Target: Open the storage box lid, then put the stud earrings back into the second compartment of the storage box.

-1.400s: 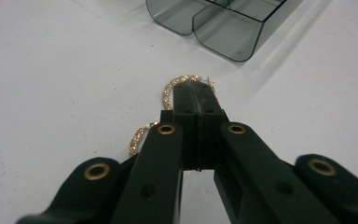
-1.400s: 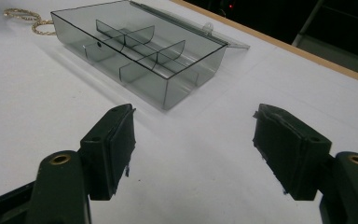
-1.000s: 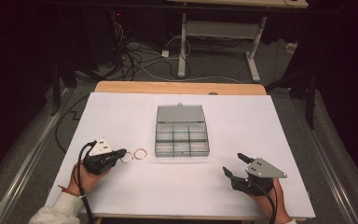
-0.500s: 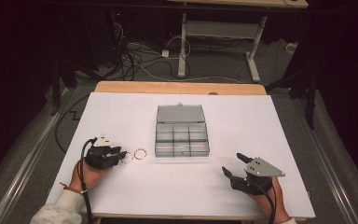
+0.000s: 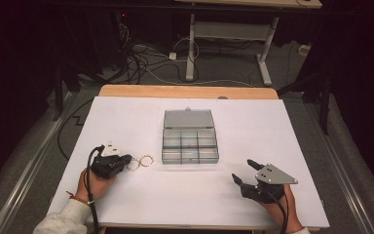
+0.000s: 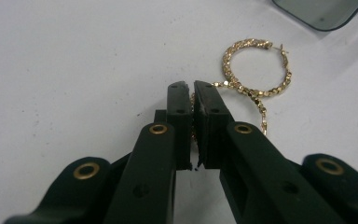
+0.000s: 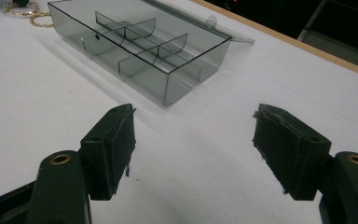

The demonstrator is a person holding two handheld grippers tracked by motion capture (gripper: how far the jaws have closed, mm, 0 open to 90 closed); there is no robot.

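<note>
Your left claw (image 6: pixel 193 91) is clamped on the near gold hoop earring (image 6: pixel 195 122), which lies on the white tabletop (image 5: pixel 190 195) toward its left edge, with the second hoop earring (image 6: pixel 256 67) touching it just beyond the tips. Your right claw (image 7: pixel 193 140) rests near the front right corner, its jaws spread wide apart and holding nothing, well apart from the earrings, with the open compartment box (image 7: pixel 140 42) ahead of it.

Left gripper closes on a gold hoop

Over the last second the left gripper (image 5: pixel 126 162) has crept a little further from the table's left edge, toward the two gold hoops (image 5: pixel 141 161); its jaws, apart a second ago, are now drawn together, pinching the nearer hoop (image 6: pixel 195 122) between the pads.
</note>
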